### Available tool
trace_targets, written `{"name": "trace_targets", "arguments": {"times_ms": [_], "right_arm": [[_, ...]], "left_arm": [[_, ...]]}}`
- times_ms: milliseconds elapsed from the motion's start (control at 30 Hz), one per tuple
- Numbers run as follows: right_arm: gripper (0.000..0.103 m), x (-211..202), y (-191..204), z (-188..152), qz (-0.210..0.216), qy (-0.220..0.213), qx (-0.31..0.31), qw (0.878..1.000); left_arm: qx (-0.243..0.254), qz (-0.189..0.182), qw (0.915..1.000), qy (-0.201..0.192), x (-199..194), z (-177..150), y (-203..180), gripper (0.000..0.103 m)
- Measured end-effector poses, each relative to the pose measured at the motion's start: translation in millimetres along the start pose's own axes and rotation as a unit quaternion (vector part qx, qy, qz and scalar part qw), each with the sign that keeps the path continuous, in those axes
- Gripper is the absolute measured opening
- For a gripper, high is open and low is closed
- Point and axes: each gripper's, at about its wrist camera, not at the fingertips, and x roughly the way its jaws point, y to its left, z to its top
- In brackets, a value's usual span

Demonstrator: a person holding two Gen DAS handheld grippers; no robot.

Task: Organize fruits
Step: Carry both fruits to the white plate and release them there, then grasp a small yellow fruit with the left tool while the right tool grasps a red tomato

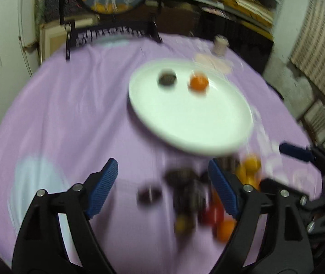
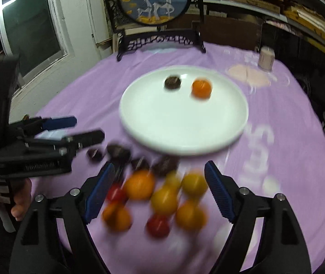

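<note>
Over a round table draped in a purple cloth (image 2: 288,118), the right gripper (image 2: 160,190) hovers with its blue-padded jaws spread wide and empty above a blurred heap of fruit (image 2: 162,196): orange, yellow and red pieces, with dark ones just beyond. Beside it, the left gripper (image 1: 163,185) also stands wide open, holding nothing, above the dark fruit. Farther back sits a white plate (image 2: 183,134) carrying one orange fruit (image 2: 201,88) and one dark fruit (image 2: 172,82), near each other but apart. A pale cup (image 2: 265,59) stands near the far edge
</note>
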Motion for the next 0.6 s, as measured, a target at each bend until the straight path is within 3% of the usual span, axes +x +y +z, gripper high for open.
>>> {"name": "trace_targets", "arguments": {"times_ms": [133, 333, 400, 500, 600], "right_arm": [[0.081, -3, 0, -21, 0.006, 0.018, 0.024, 1.000], [0.080, -3, 6, -30, 0.000, 0.018, 0.022, 1.000], [0.058, -4, 7, -38, -0.012, 0.023, 0.013, 1.000], [0.046, 5, 3, -46, -0.006, 0.043, 0.018, 0.999], [0.041, 21, 3, -49, -0.001, 0.064, 0.019, 0.998]], "left_arm": [[0.011, 0.020, 0.9997, 0.009, -12, -28, 2, 0.083], [0.002, 0.029, 0.9995, 0.010, -18, -33, 9, 0.083], [0.002, 0.029, 0.9995, 0.016, -18, -37, 9, 0.083], [0.003, 0.027, 0.9994, 0.022, -17, -40, 12, 0.083], [0.007, 0.025, 0.9992, 0.029, -15, -42, 10, 0.083]]}}
